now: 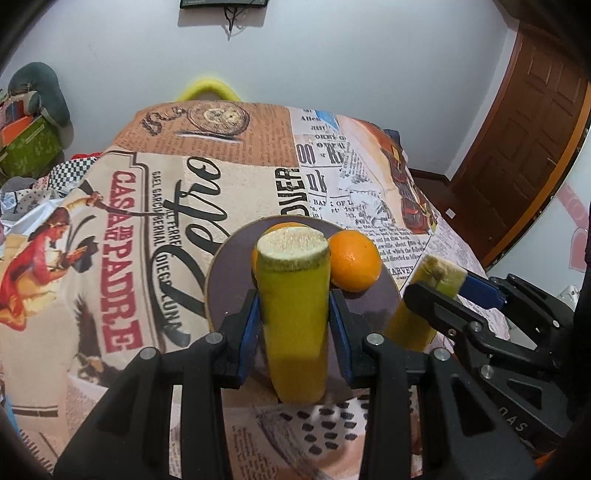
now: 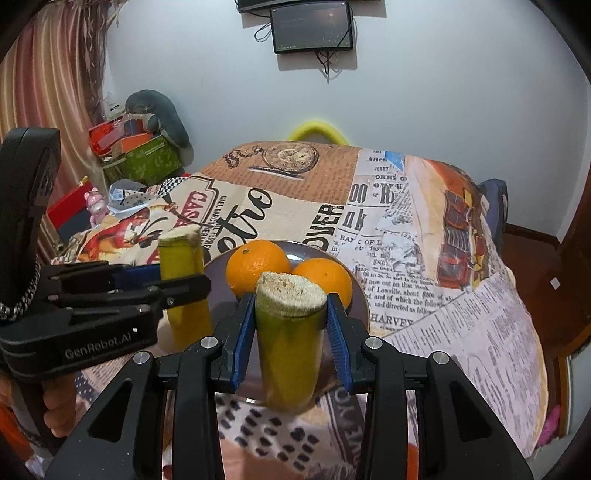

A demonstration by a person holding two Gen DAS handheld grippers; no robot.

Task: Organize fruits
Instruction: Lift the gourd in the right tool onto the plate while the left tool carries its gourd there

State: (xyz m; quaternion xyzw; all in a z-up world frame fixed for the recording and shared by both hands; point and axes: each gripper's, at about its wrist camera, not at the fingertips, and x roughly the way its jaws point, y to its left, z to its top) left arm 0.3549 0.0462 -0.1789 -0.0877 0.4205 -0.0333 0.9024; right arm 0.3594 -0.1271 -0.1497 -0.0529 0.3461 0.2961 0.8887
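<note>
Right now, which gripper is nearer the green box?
Left. The left gripper is on the green box's side of the plate; the right gripper is farther right.

I count two oranges (image 2: 258,266) on one plate (image 2: 364,306), near the table's (image 2: 424,221) near edge. I count two yellow-green stalk pieces (image 2: 290,336), and two grippers, one piece in each. One screen (image 2: 312,31) is on the wall.

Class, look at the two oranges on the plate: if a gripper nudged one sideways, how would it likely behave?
The oranges are round, so one would probably roll rather than slide. The plate looks shallow, so its rim may not stop it. They sit touching, so pushing one would likely shift the other.
</note>
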